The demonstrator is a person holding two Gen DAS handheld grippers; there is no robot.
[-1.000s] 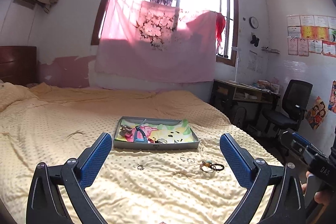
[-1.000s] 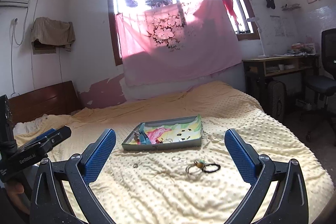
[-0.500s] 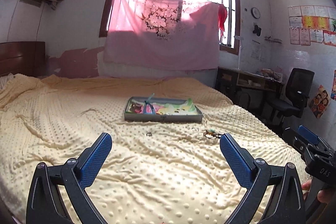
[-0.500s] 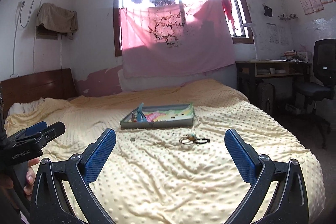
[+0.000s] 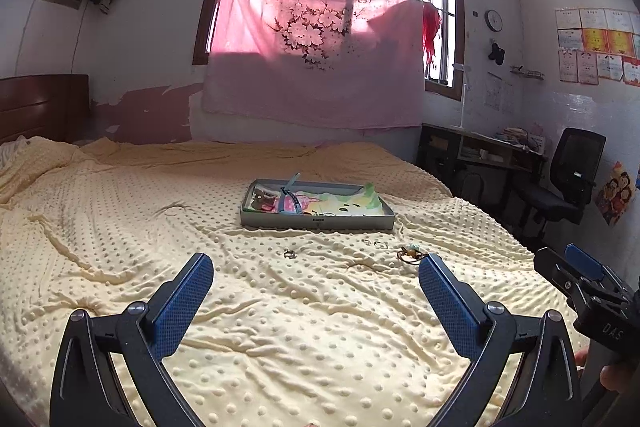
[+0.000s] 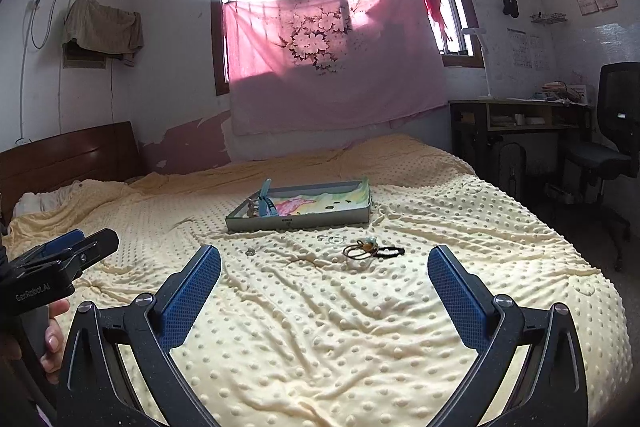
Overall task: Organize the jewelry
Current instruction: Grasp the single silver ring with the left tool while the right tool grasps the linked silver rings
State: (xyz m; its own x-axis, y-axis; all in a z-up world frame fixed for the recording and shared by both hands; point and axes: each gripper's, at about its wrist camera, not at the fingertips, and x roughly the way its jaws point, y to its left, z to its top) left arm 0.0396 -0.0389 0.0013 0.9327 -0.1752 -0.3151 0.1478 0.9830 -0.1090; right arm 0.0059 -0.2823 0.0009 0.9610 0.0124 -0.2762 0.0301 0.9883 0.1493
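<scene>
- Nearest, the left gripper (image 5: pixel 316 281) hangs over the bed (image 5: pixel 120 227) with its jaws spread wide and nothing between them.
- Likewise the right gripper (image 6: pixel 324 273) is spread and empty above the bed's near part.
- Beyond them, loose on the blanket, lie a small ring (image 6: pixel 251 251), a pair of thin rings (image 6: pixel 331 238) and a tangle of hair ties (image 6: pixel 370 250), all just short of the tray's front wall.
- Farther in, toward the bed's middle, sits a shallow grey tray (image 6: pixel 298 221).
- Inside it, a blue band (image 6: pixel 266 202) stands at the left end with some small pieces beside it, too small to tell; the rest shows a bright printed lining.
</scene>
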